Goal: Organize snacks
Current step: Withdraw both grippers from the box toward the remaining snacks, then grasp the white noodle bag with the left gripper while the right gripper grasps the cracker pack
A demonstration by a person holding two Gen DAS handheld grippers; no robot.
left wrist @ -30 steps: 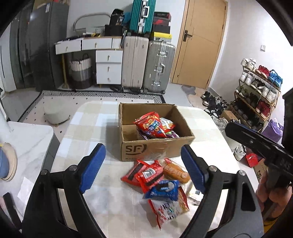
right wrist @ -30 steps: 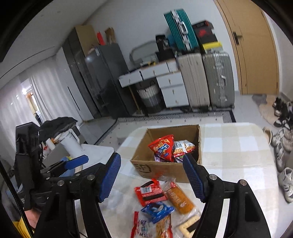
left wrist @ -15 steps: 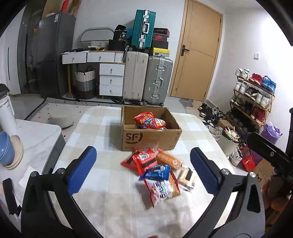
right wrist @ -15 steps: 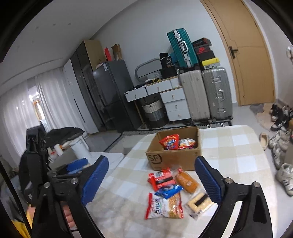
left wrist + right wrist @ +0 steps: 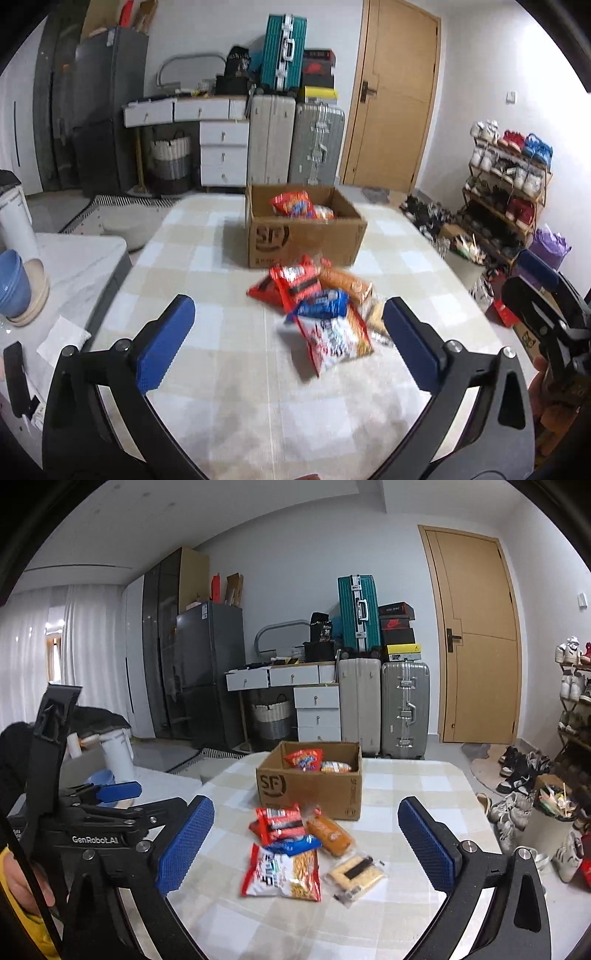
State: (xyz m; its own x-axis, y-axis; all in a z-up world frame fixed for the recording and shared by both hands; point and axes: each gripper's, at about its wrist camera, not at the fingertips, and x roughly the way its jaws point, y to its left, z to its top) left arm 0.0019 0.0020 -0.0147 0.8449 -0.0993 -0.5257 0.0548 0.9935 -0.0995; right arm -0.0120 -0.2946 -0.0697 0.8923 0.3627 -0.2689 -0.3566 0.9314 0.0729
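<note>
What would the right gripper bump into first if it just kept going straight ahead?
Probably the snack pile on the table: the right gripper, jaws opening with nothing between them, points slightly downward at it. Depth is uncertain.

wall: teal suitcase (image 5: 357, 613) atop two upright suitcases, cream (image 5: 359, 705) and silver (image 5: 405, 709) | white drawer unit (image 5: 317, 712) beside them, woven basket (image 5: 271, 718) under its top | wooden door (image 5: 476, 635) shut | dark fridge (image 5: 207, 672) at left | shoe rack (image 5: 506, 192) at right | blue bowls (image 5: 13, 284) stacked on side counter
</note>
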